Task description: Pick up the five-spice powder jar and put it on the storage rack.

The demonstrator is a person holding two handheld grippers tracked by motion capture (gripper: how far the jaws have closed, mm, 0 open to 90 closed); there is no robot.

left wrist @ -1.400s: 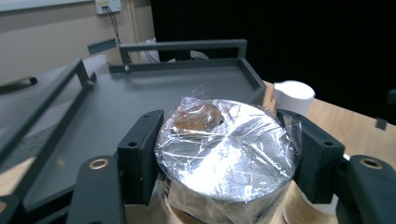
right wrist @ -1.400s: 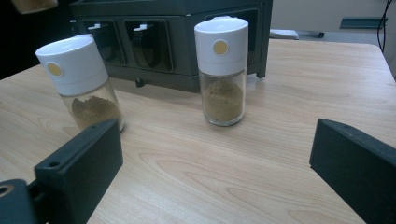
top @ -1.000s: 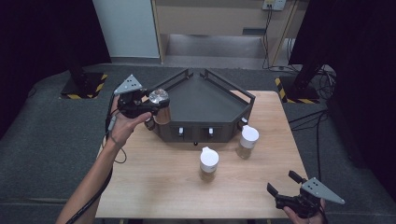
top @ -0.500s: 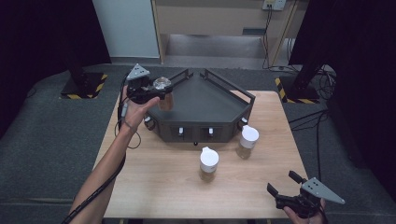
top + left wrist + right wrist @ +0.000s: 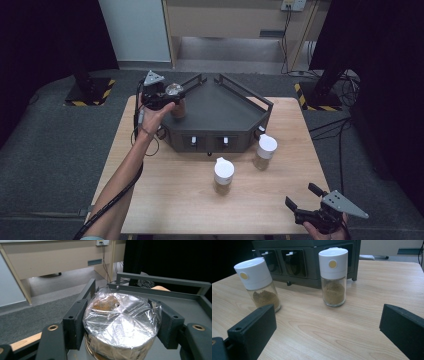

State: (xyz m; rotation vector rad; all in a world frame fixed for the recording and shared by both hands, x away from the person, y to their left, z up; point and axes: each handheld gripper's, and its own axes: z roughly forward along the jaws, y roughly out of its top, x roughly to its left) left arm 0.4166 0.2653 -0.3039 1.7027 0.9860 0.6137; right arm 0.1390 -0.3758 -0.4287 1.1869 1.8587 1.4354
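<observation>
— Holding what, was the left gripper (image 5: 120, 337)?
— Its black jaws were clamped on a round jar (image 5: 121, 325) with crinkled foil top, over the dark metal rack's (image 5: 225, 117) left corner.
— And the right gripper (image 5: 327, 340)?
— Jaws apart, above the smooth wooden table (image 5: 332, 330).

the support is a rectangular table (image 5: 165, 200) with a light wood-grain top. a dark, angular rack (image 5: 220, 112) with raised rails stands on the far half of the table, its front face fitted with small drawers. two glass spice jars with white caps stand upright on the table in front of the rack: one jar (image 5: 223, 175) near the middle, one jar (image 5: 265, 152) just beside the rack's front right corner.
</observation>
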